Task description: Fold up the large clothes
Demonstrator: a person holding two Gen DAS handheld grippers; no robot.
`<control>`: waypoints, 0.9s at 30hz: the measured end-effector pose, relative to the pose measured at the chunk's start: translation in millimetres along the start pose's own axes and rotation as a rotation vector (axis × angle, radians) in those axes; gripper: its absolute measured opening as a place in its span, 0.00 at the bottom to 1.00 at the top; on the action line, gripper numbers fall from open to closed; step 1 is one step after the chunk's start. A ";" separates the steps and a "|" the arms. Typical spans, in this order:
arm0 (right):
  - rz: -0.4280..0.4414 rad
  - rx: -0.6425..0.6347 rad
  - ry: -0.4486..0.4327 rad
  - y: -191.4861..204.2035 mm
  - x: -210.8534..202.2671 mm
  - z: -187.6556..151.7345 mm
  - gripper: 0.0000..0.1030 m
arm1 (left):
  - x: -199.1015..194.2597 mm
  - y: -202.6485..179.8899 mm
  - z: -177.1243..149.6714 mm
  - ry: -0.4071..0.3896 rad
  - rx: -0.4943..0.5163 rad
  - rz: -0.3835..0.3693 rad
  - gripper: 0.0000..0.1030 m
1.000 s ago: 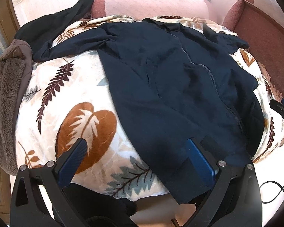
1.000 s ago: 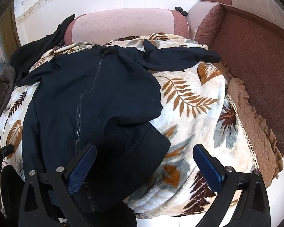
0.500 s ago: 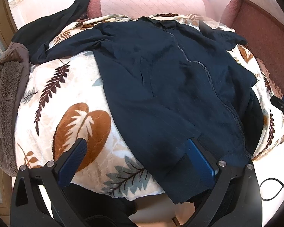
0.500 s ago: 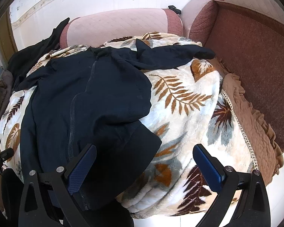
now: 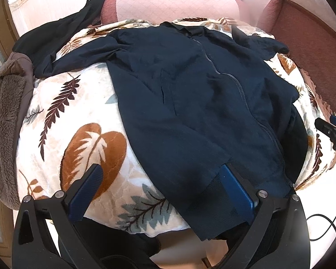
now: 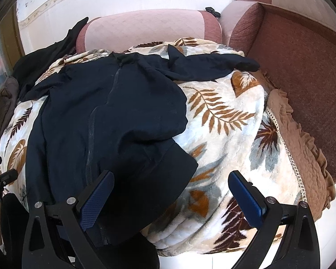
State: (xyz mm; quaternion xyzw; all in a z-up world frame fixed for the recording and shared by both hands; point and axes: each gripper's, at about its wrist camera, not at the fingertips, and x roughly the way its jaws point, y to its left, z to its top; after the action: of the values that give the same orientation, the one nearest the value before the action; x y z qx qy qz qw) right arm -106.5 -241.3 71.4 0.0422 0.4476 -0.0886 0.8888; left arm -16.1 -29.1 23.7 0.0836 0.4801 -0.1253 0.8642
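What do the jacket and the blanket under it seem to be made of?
Jacket: probably a thin matte woven or knit synthetic, since it lies in soft creases without shine; its hem looks ribbed. Blanket: likely plush fleece, with a fuzzy embossed pile and printed leaves. Neither fibre can be confirmed by sight.

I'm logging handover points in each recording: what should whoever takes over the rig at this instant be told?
Left gripper: open, holding nothing, over the near left hem corner of the dark navy zip-front jacket.
Right gripper: open, holding nothing, over the near right hem corner.
The jacket lies front up, zipped, on the cream leaf-print blanket, collar at the far end, both sleeves spread sideways. A black garment and a brown fleece item lie at the left edge.
Done: jacket laid out. Left: every fold; no fold is visible yet.
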 end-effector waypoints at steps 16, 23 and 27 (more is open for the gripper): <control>0.021 0.007 -0.007 -1.8 -5.3 -6.7 0.98 | -4.1 -11.3 -0.7 0.009 0.004 -0.007 1.00; 0.025 0.018 -0.001 -6.4 -1.7 -8.3 0.98 | -1.4 -14.4 1.4 0.017 0.009 -0.004 1.00; 0.022 0.018 0.004 -8.1 0.7 -8.7 0.98 | 1.0 -16.3 2.9 0.023 0.011 -0.006 1.00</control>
State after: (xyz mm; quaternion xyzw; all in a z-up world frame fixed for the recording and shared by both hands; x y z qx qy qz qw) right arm -114.5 -248.0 65.7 0.0552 0.4480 -0.0827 0.8885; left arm -18.1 -45.6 23.9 0.0882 0.4897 -0.1295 0.8577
